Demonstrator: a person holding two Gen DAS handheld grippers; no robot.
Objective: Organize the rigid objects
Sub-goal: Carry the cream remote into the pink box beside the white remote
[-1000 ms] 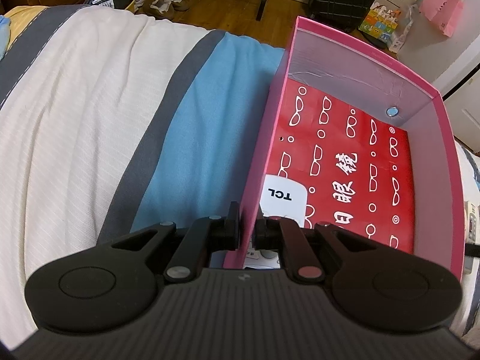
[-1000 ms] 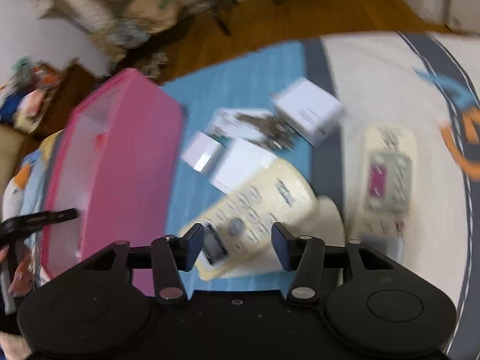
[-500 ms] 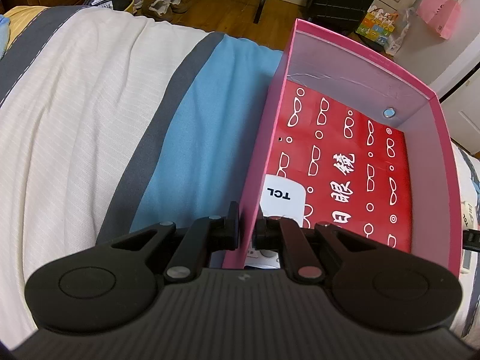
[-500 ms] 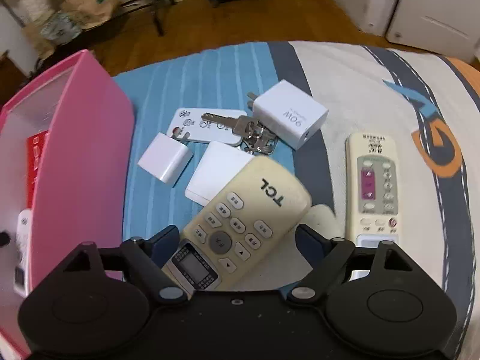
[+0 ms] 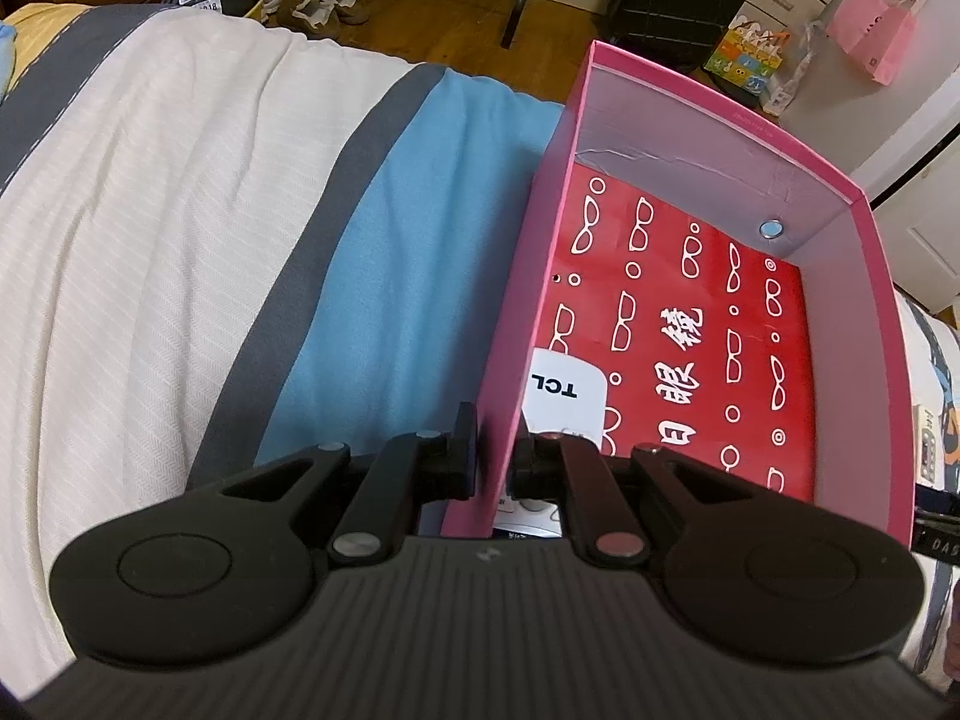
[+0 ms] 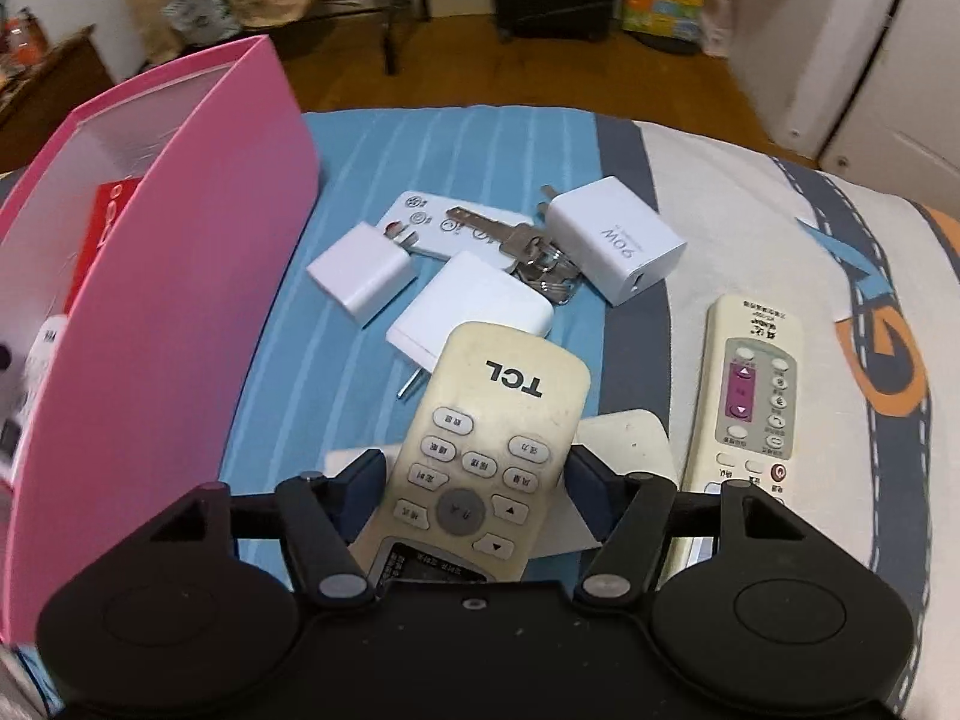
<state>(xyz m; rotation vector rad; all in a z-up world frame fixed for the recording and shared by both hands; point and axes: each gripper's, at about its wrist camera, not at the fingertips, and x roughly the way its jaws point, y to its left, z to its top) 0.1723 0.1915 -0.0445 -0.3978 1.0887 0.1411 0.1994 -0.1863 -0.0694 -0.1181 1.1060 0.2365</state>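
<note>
The left gripper [image 5: 492, 450] is pinched on the near left wall of the open pink cardboard box [image 5: 882, 360], one pad outside and one inside, and the box stands on the striped bed cover [image 5: 180, 210]. On the box's red floor printed with white spectacles lies a white remote control marked TCL [image 5: 564, 390], close to the clamped wall. On the other side of the box, the right gripper [image 6: 474, 495] points down over a yellowed cream remote control marked TCL [image 6: 492, 420]; its jaws have just been closing and now straddle the remote's lower body, the left pad at its edge and the right pad just beside its other edge, though whether they already press on it cannot be told. That remote rests partly on a flat cream object [image 6: 624, 438]. Beyond it lie a small white plug-in charger [image 6: 363, 273], a flat white charger block [image 6: 474, 306], a white charger marked 90W [image 6: 618, 240], a thin white card remote [image 6: 432, 222] and a bunch of metal keys [image 6: 528, 252] touching one another. A long cream remote control with a purple panel [image 6: 750, 384] lies to the right, apart from the cluster.
</note>
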